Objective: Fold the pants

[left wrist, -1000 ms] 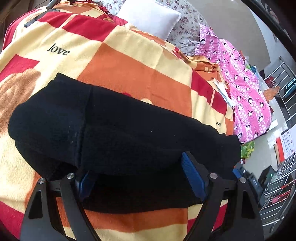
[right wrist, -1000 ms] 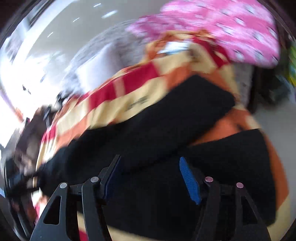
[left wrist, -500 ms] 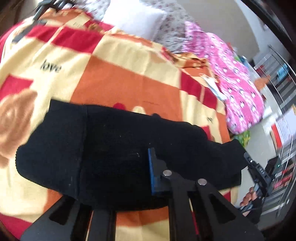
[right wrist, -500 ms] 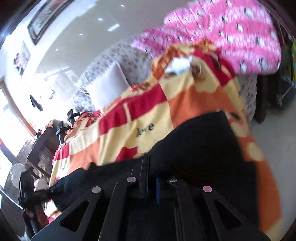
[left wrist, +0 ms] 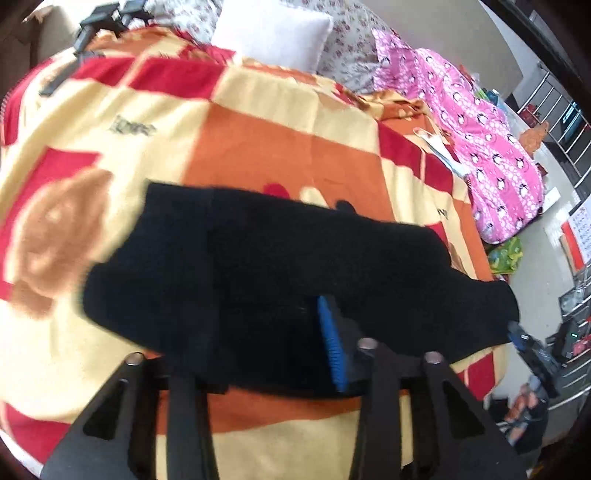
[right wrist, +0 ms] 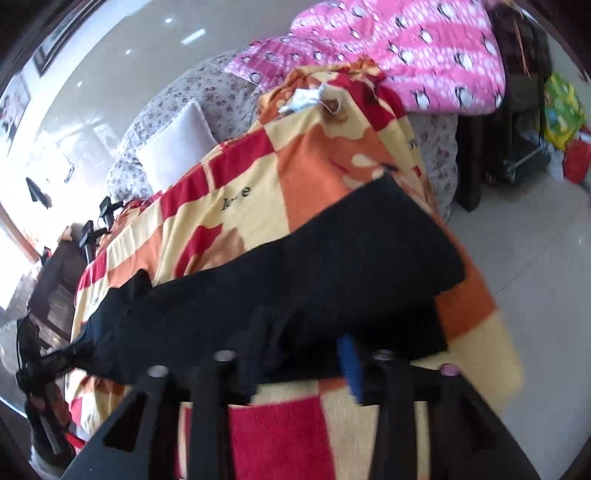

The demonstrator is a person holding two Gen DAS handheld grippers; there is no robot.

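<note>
The black pants (left wrist: 295,258) lie folded in a long band across the checked red, orange and cream blanket (left wrist: 277,147). My left gripper (left wrist: 258,332) hovers at their near edge. Its jaws are opening, with black fabric lying under and between the fingers, and the blue pad (left wrist: 330,347) stands clear of the cloth. In the right wrist view the pants (right wrist: 332,266) run from the lower left up to the bed's right edge. My right gripper (right wrist: 303,343) is over their near edge. Its jaws are also opening, and the fingers press on nothing.
A white pillow (left wrist: 273,33) and a pink penguin-print quilt (left wrist: 480,129) lie at the far side of the bed. The bed's edge drops to a tiled floor (right wrist: 535,240) on the right. Metal racks (left wrist: 569,122) and a green bag (left wrist: 506,254) stand there.
Both grippers were wide a second ago, closed on the pants' near edge half a second ago, and now stand parted again. The right one has drawn back, so more of the pants shows.
</note>
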